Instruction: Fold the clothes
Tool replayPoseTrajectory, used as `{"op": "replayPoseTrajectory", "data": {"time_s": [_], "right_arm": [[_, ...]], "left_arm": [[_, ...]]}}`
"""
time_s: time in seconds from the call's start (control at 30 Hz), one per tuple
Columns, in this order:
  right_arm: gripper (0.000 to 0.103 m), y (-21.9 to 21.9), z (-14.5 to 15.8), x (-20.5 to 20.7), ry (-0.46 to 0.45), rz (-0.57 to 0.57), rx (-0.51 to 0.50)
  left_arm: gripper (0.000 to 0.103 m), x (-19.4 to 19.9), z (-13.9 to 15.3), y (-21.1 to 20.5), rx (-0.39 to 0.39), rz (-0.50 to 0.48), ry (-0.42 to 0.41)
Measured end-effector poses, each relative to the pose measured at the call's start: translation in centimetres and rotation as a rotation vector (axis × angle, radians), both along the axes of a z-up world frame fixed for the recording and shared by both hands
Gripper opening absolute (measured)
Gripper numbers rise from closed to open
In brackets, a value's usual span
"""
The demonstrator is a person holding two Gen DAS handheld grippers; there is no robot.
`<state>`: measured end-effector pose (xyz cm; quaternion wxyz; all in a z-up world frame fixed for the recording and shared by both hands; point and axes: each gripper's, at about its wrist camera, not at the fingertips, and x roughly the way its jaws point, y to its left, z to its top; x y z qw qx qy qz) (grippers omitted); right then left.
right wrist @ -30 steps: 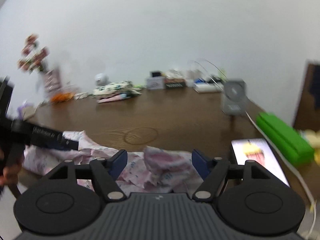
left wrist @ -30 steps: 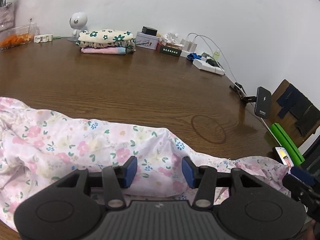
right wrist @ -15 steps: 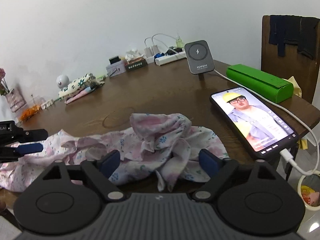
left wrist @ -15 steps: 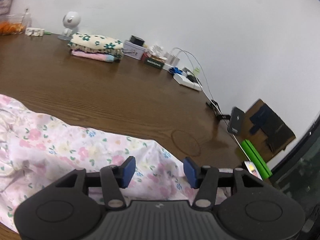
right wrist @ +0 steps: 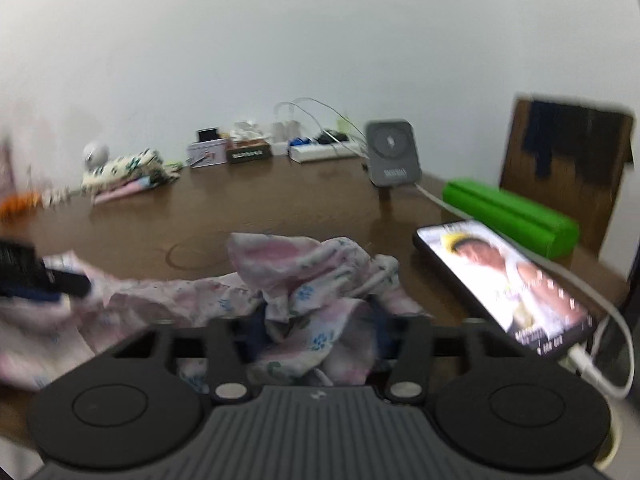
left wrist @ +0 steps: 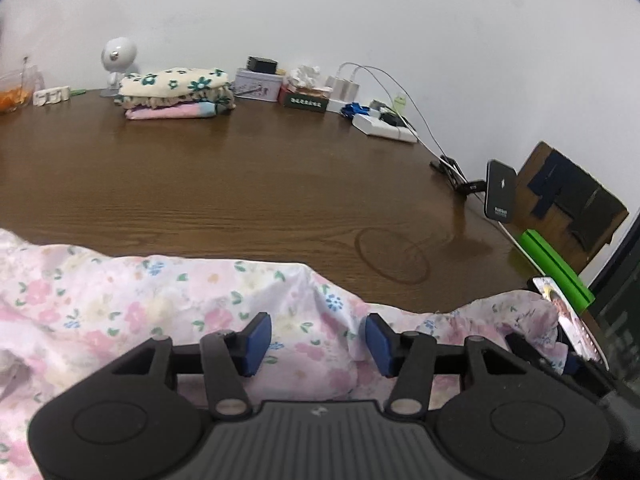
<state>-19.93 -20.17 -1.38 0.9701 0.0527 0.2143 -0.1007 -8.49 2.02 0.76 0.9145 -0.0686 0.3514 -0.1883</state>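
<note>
A pink floral garment (left wrist: 132, 304) lies crumpled along the near edge of the brown table (left wrist: 248, 168). My left gripper (left wrist: 318, 338) hovers low over it, open, with the cloth showing between the blue pads (left wrist: 256, 338). In the right wrist view the garment's bunched end (right wrist: 304, 280) rises between the fingers of my right gripper (right wrist: 318, 330). Those fingers are drawn in against the bunch, which hides most of the pads. The left gripper (right wrist: 36, 280) shows at the left edge of that blurred view, over the cloth.
A folded stack of clothes (left wrist: 176, 92) sits at the back with a small white camera (left wrist: 118, 56), boxes and a power strip (left wrist: 384, 126). On the right are a lit phone (right wrist: 508, 284) on a cable, a charger stand (right wrist: 394, 152), a green case (right wrist: 512, 212) and a chair (right wrist: 568, 160).
The right gripper's fingers went from wide open to drawn in around the bunched end of the garment. The left gripper's view swung away and back; its fingers kept the same gap.
</note>
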Motion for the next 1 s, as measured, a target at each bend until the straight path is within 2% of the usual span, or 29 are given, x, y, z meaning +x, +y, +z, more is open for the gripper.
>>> {"op": "replayPoseTrajectory", "data": {"time_s": [0.03,0.13,0.17,0.23,0.37,0.47,0.53,0.57,0.63,0.67,0.73,0.77,0.93,0.97,1.0], "right_arm": [[0.025,0.3,-0.3,0.0,-0.013,0.023,-0.043],[0.013,0.9,-0.3,0.2,-0.018,0.085,-0.114],[0.012,1.1,-0.1,0.4,-0.012,0.103,-0.136],[0.010,1.1,1.3,0.4,-0.047,0.148,-0.103],[0.010,4.5,5.1,0.5,-0.208,0.382,-0.122],[0.010,9.3,5.7,2.5,-0.150,0.625,-0.057],[0.012,12.5,4.5,4.1,-0.056,0.718,-0.035],[0.014,13.5,3.8,4.9,-0.017,0.739,-0.016],[0.042,13.5,4.0,4.4,-0.044,0.760,-0.001],[0.049,13.5,4.2,4.2,-0.058,0.770,0.006],[0.093,13.4,4.4,3.7,-0.086,0.790,0.021],[0.099,13.4,4.5,3.5,-0.100,0.801,0.028],[0.099,11.6,6.3,1.3,-0.256,0.814,0.024],[0.097,11.1,6.7,0.8,-0.291,0.814,0.021],[0.090,10.6,7.1,0.2,-0.327,0.814,0.018]], "left_arm": [[0.050,-0.2,0.4,0.6,-0.007,0.017,-0.008],[0.051,-0.8,1.6,2.9,0.001,0.096,-0.043],[0.051,-1.0,2.0,3.9,0.008,0.129,-0.051],[0.051,-1.6,2.8,6.2,0.013,0.200,-0.066],[0.051,-3.6,3.9,10.9,0.006,0.357,-0.088],[0.050,-5.0,3.7,13.4,-0.025,0.441,-0.064],[0.050,-6.0,3.2,14.4,-0.052,0.471,-0.040],[0.050,-6.4,2.9,14.6,-0.049,0.480,-0.032],[0.050,-6.9,2.5,14.7,-0.034,0.494,-0.022],[0.050,-6.9,2.5,14.7,-0.027,0.503,-0.025],[0.050,-7.0,2.4,14.9,-0.012,0.522,-0.030],[0.050,-7.1,2.3,14.9,-0.004,0.531,-0.032],[0.050,-7.3,2.0,15.2,0.033,0.577,-0.045],[0.050,-7.4,2.0,15.3,0.041,0.586,-0.047],[0.050,-7.4,1.9,15.4,0.048,0.596,-0.050]]}}
